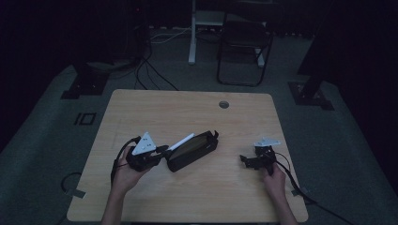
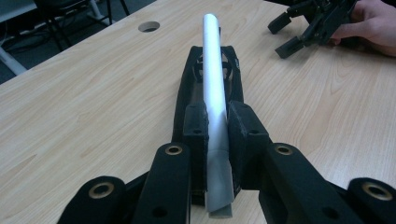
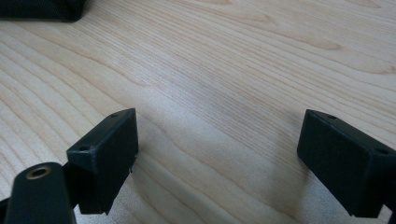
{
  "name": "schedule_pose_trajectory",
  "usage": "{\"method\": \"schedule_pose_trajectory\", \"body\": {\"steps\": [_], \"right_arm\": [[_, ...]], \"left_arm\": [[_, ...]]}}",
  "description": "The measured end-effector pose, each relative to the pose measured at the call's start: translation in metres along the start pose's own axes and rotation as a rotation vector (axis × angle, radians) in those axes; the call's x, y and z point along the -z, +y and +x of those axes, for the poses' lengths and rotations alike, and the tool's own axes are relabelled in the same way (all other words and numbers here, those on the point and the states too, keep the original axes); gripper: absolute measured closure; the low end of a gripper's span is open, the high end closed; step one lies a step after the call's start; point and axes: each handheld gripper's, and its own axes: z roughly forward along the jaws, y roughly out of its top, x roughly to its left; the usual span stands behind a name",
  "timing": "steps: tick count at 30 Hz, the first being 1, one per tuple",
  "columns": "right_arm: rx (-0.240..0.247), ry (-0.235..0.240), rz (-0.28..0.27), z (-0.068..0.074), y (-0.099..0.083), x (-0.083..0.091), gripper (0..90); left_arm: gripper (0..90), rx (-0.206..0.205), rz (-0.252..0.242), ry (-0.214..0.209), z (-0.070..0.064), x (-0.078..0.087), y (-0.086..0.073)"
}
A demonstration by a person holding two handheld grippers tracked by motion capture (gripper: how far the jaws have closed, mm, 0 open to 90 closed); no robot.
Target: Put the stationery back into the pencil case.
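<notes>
A black zip pouch point(image 1: 193, 150) lies open at the middle of the wooden table point(image 1: 155, 108). My left gripper point(image 1: 165, 149) sits at the pouch's near-left end, shut on a long white stick point(image 1: 181, 141) that points out over the pouch. In the left gripper view the white stick point(image 2: 215, 88) runs straight ahead between the jaws, above the pouch point(image 2: 187, 84). My right gripper point(image 1: 245, 160) rests on the table to the right of the pouch, open, with bare wood between its fingers. The right gripper point(image 2: 292, 35) also appears far off in the left gripper view, held by a hand.
A round cable hole point(image 1: 224, 104) is in the table's far edge. Behind the table stand a black chair point(image 1: 244, 42) and a white desk leg point(image 1: 192, 33), with cables on the dark floor. A corner of the pouch point(image 3: 42, 9) shows in the right gripper view.
</notes>
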Motion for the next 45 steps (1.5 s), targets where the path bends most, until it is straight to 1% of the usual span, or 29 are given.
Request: {"method": "schedule_pose_trajectory", "body": {"steps": [12, 16, 20, 25, 32, 37, 45], "right_arm": [[0.0, 0.0, 0.0, 0.0, 0.0, 0.0, 12.3], [0.0, 0.0, 0.0, 0.0, 0.0, 0.0, 12.3], [0.0, 0.0, 0.0, 0.0, 0.0, 0.0, 12.3], [0.0, 0.0, 0.0, 0.0, 0.0, 0.0, 12.3], [-0.001, 0.0, 0.0, 0.0, 0.0, 0.0, 12.3], [0.0, 0.0, 0.0, 0.0, 0.0, 0.0, 12.3], [-0.001, 0.0, 0.0, 0.0, 0.0, 0.0, 12.3]], "left_arm": [[78.7, 0.004, 0.007, -0.001, 0.0, -0.006, 0.005], [78.7, -0.004, 0.015, 0.004, -0.001, -0.008, 0.009], [78.7, -0.014, 0.012, -0.002, -0.001, -0.011, 0.015], [78.7, -0.016, 0.013, -0.008, -0.002, -0.015, 0.018], [78.6, -0.011, 0.011, -0.012, -0.002, -0.019, 0.023], [78.7, -0.016, 0.016, -0.016, -0.002, -0.021, 0.025], [78.7, -0.006, 0.014, -0.018, 0.0, -0.025, 0.027]]}}
